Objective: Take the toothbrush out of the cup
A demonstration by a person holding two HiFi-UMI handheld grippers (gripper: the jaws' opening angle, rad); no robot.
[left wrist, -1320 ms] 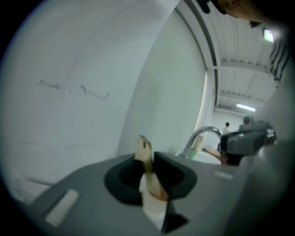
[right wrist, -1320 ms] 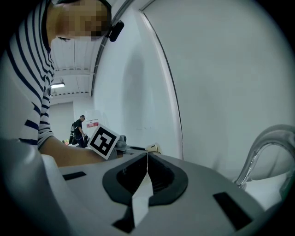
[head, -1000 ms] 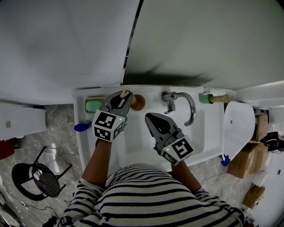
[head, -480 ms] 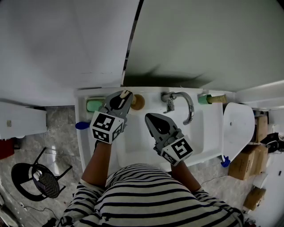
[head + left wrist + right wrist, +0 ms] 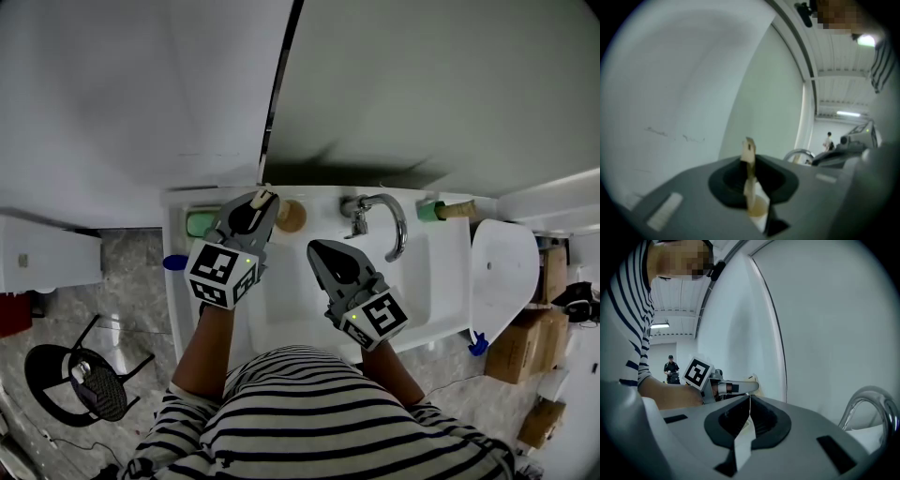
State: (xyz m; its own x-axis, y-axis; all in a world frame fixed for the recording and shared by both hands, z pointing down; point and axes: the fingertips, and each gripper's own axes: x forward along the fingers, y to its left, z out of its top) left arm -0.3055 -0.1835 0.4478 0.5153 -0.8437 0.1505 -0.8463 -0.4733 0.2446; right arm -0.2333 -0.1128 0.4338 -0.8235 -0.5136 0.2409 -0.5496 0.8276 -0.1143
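A pale toothbrush (image 5: pixel 749 157) stands upright between the jaws of my left gripper (image 5: pixel 751 186), which is shut on its handle. In the head view the left gripper (image 5: pixel 262 200) hangs over the sink's back ledge, just left of the brown cup (image 5: pixel 292 216), with the toothbrush's (image 5: pixel 268 195) tip showing at the jaws. My right gripper (image 5: pixel 315 247) is shut on nothing and hovers over the basin. From the right gripper view (image 5: pixel 749 401) the left gripper (image 5: pixel 738 386) shows ahead with the toothbrush end (image 5: pixel 753 378).
The chrome faucet (image 5: pixel 382 221) curves over the white sink (image 5: pixel 439 272) to the right of the cup. A green soap dish (image 5: pixel 197 223) sits at the ledge's left end, a green item with a brown handle (image 5: pixel 441 209) at its right. A mirror and wall rise behind.
My left gripper has risen a little with the toothbrush in it, its marker cube drifting down-left in the head view. The right gripper has stayed put.
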